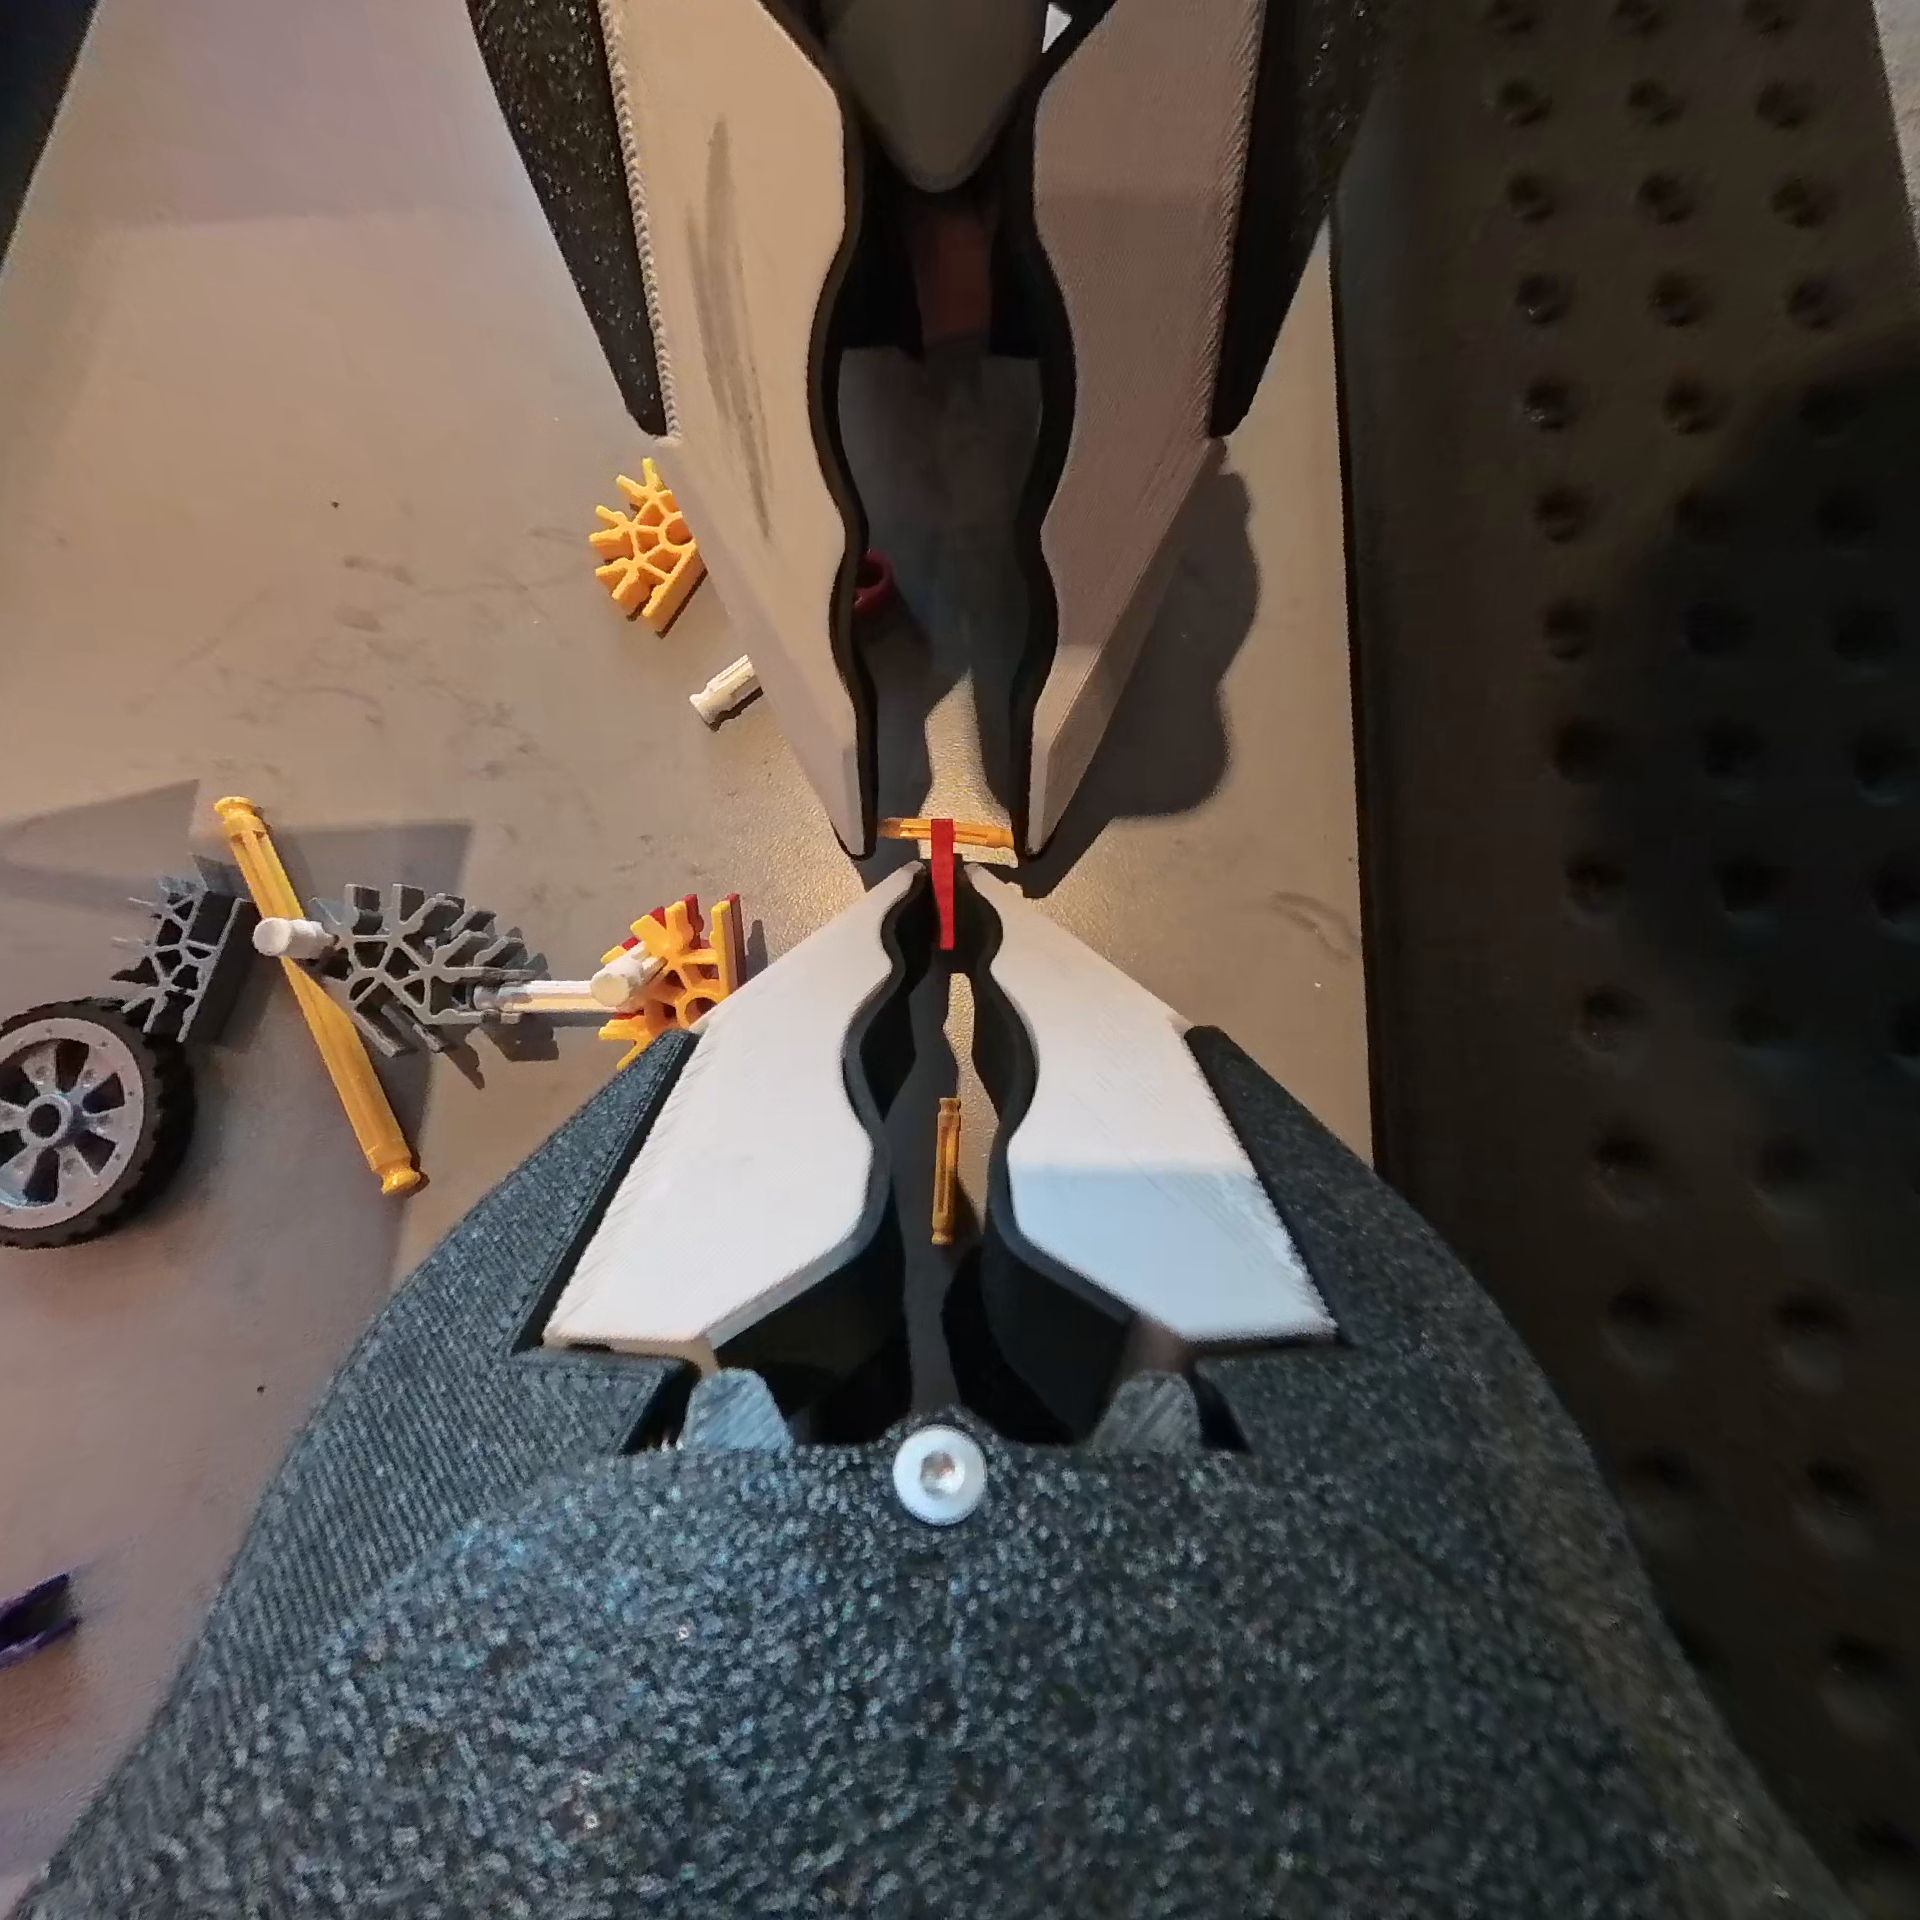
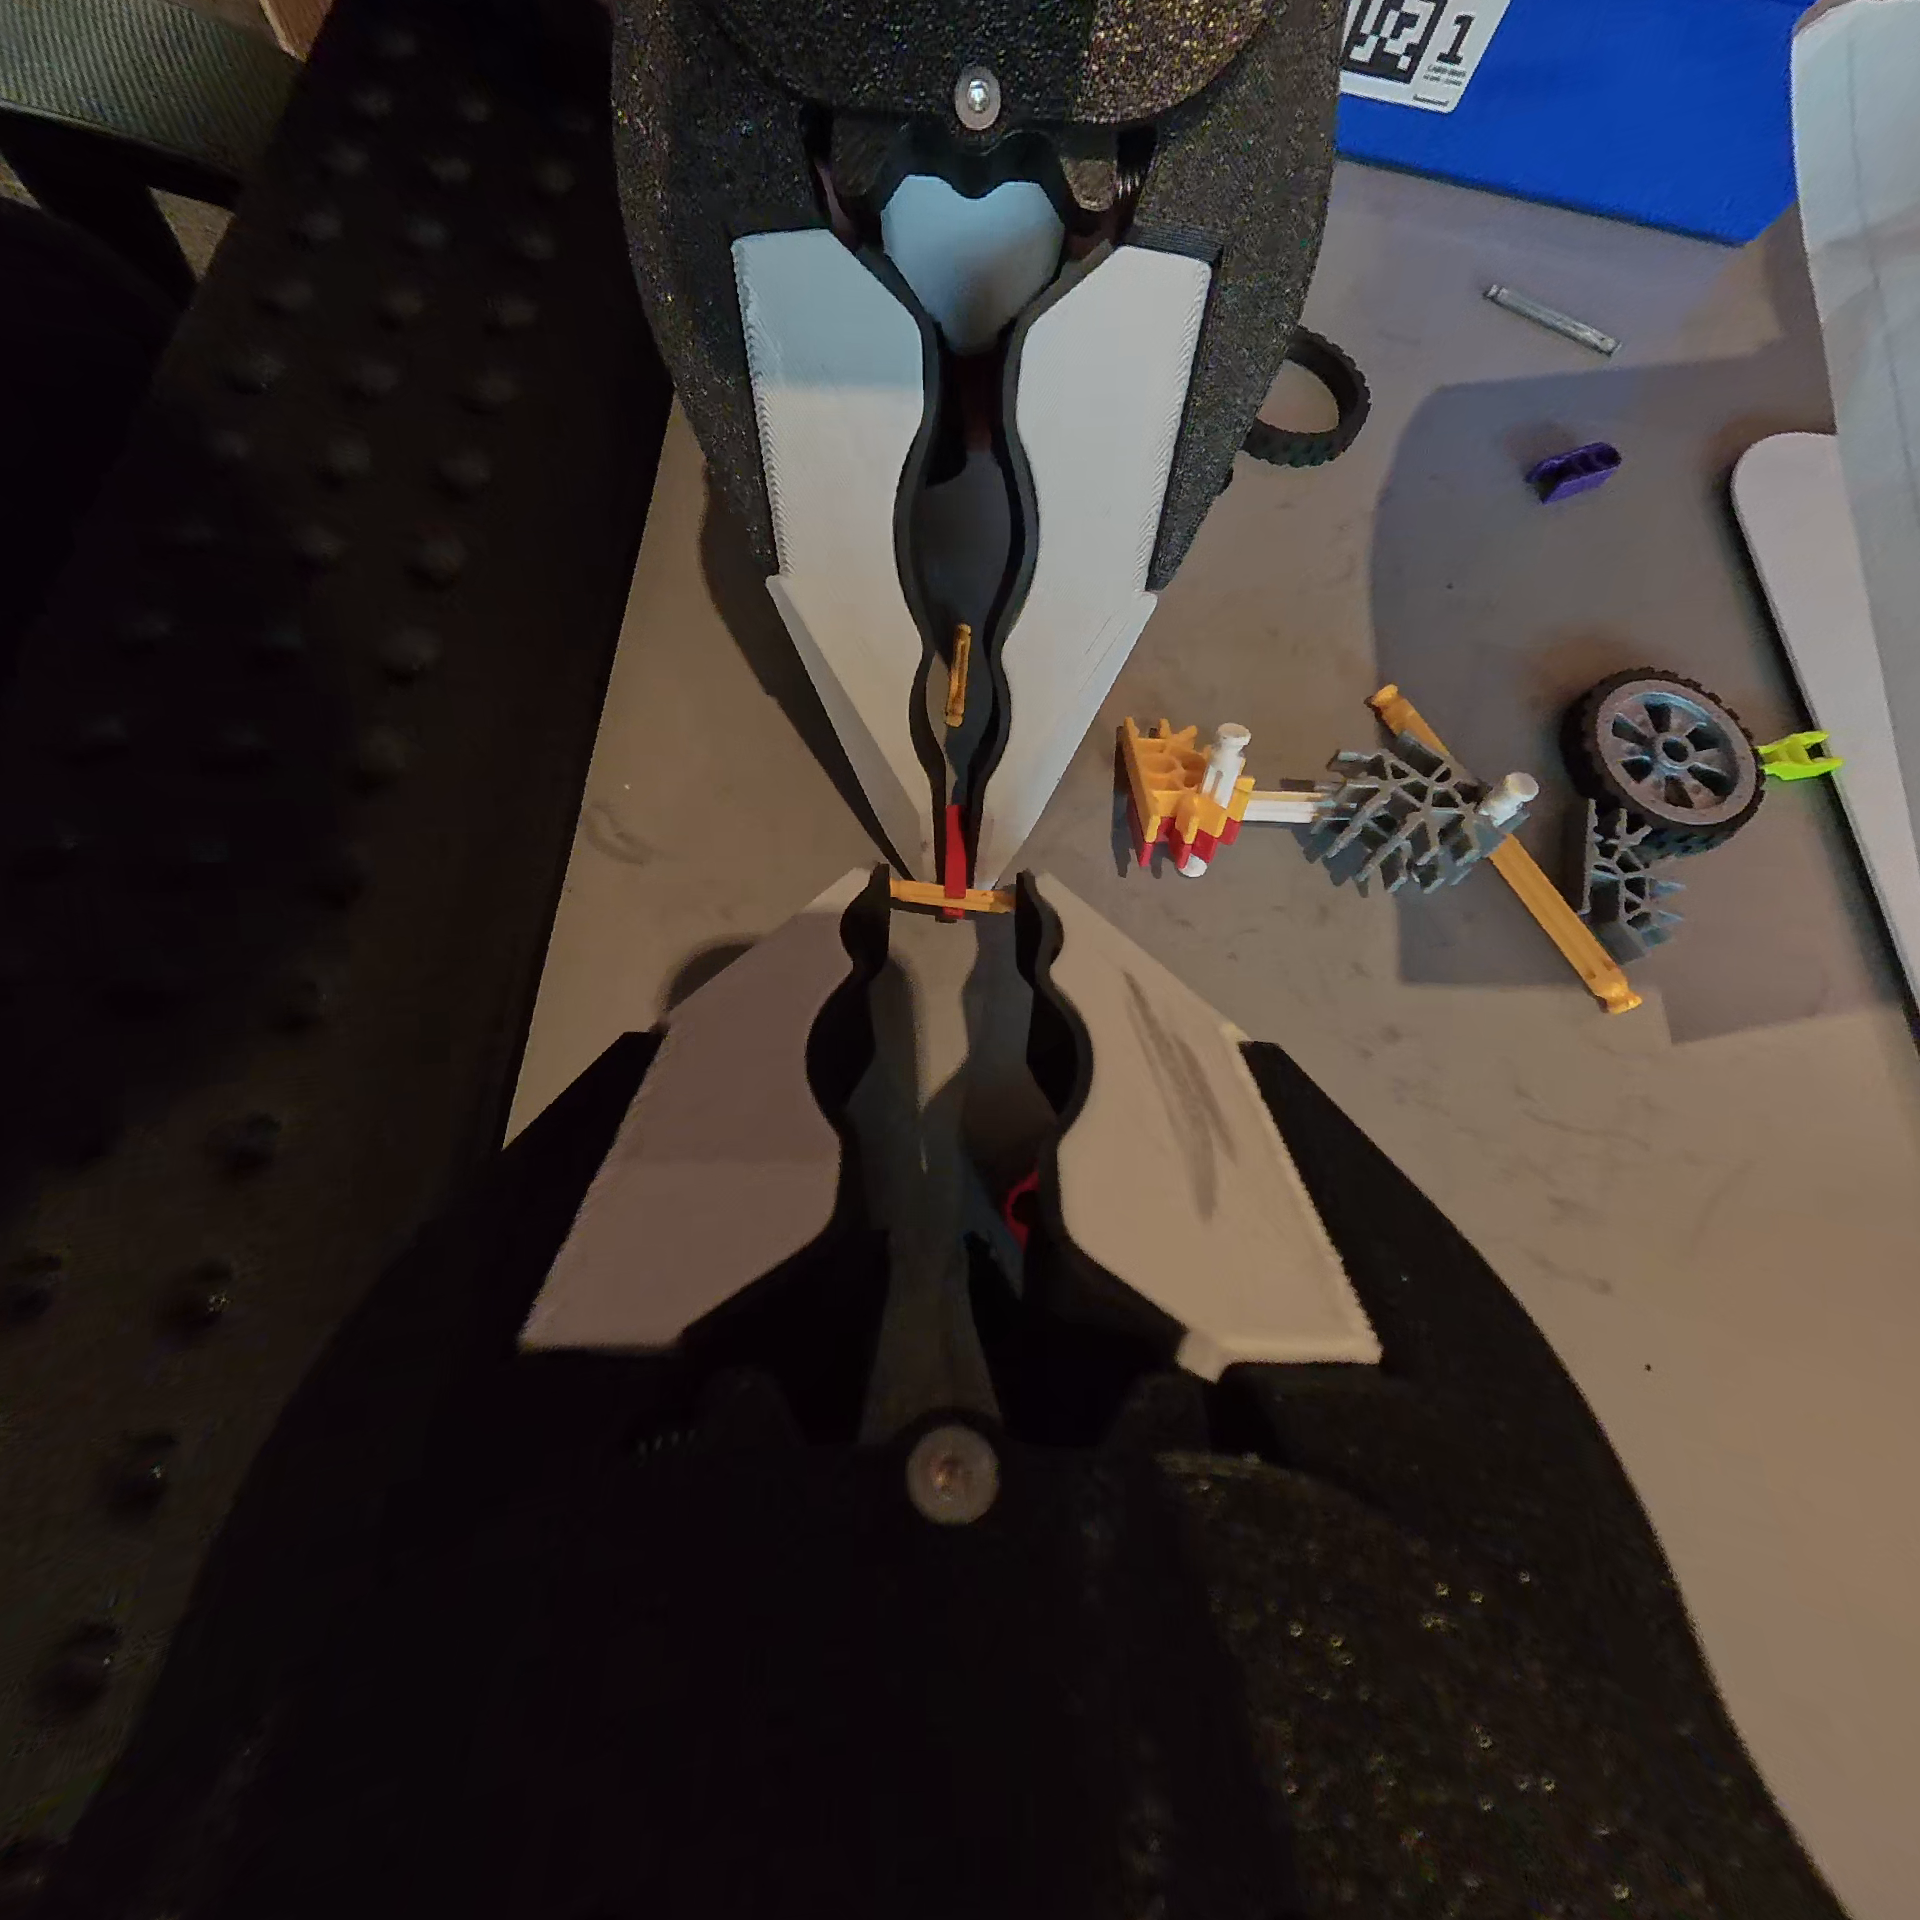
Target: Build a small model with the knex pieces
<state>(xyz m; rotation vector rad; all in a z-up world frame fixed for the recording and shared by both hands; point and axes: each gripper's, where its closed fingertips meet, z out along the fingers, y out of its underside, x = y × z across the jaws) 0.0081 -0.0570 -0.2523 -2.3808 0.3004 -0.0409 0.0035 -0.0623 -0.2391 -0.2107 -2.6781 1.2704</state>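
Observation:
My left gripper (image 1: 943, 883) is shut on a thin red connector (image 1: 943, 906) that stands on edge at its fingertips. The red connector is clipped around the middle of a short yellow rod (image 1: 945, 831). My right gripper (image 2: 953, 894) faces it tip to tip and grips that yellow rod (image 2: 951, 896) by its two ends. In the right wrist view the left gripper (image 2: 951, 862) comes down from the top with the red connector (image 2: 954, 842). Another yellow rod (image 1: 945, 1169) shows through the gap between the left fingers.
A part-built assembly (image 1: 416, 966) of grey connectors, white rods and a yellow-red connector lies on the tan table with a long yellow rod (image 1: 312, 997) and a wheel (image 1: 73, 1122). Nearby are a yellow connector (image 1: 644, 545), a white rod (image 1: 724, 698), a purple piece (image 2: 1569, 470) and a tyre (image 2: 1309, 416). A black dimpled mat (image 1: 1662, 727) borders the table. The grippers are tip to tip, or close to it.

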